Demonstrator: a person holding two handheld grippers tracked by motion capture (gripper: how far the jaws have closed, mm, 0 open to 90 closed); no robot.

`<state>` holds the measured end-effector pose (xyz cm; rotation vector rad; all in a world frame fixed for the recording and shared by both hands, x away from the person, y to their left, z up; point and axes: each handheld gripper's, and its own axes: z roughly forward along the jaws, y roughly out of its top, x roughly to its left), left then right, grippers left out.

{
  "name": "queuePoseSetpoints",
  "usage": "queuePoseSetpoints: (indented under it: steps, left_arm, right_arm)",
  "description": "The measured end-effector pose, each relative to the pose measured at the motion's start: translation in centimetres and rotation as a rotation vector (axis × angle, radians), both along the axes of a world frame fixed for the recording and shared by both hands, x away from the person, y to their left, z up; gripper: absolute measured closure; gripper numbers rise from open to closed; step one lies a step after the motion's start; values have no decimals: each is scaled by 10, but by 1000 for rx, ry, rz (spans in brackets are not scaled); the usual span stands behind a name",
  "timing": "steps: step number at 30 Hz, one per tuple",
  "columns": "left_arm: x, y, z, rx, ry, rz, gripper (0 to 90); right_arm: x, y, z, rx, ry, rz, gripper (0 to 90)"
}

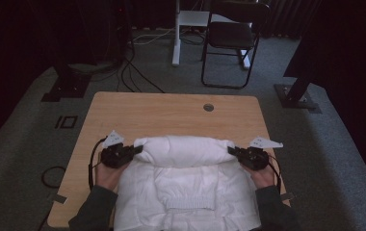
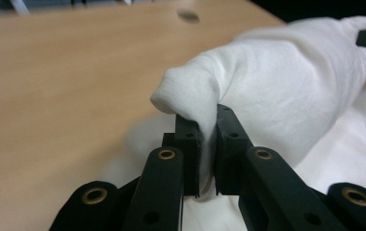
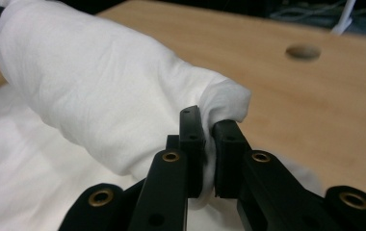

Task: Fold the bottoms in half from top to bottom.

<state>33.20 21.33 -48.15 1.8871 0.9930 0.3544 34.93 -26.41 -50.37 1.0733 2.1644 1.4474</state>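
Folding step in hand: both grippers pinching far edge of white garment [image 1: 183,183], fold bulging up as roll across table [image 1: 171,110].
Left gripper [image 1: 137,149] clenching on left end of fold, cloth squeezed between jaws [image 2: 205,144].
Right gripper [image 1: 231,150] gripping right end likewise [image 3: 209,154].
Garment lying on table's near half, ribbed collar toward person.
Next move likely needing both ends carried together, level, toward person, then release.
Forearms coming in low, hands level, grippers pointing inward.

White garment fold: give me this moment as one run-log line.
left gripper: shut on white garment | right gripper: shut on white garment | far edge lifted into a roll, folding toward the person | wooden table
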Motion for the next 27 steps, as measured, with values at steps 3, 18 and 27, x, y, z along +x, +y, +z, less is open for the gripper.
queuePoseSetpoints:
  steps: [3, 18, 27]
  left_arm:
    - [-18, -5, -22, 52, 70, -13, 835]
    - [1, -19, -68, 149, 150, 42, 838]
    - [35, -17, -65, 167, 153, 103, 837]
  right_arm:
    - [-15, 1, -17, -17, 51, -2, 847]
    - [-14, 12, -64, -51, 222, -12, 833]
    - [19, 29, -61, -83, 213, -75, 822]
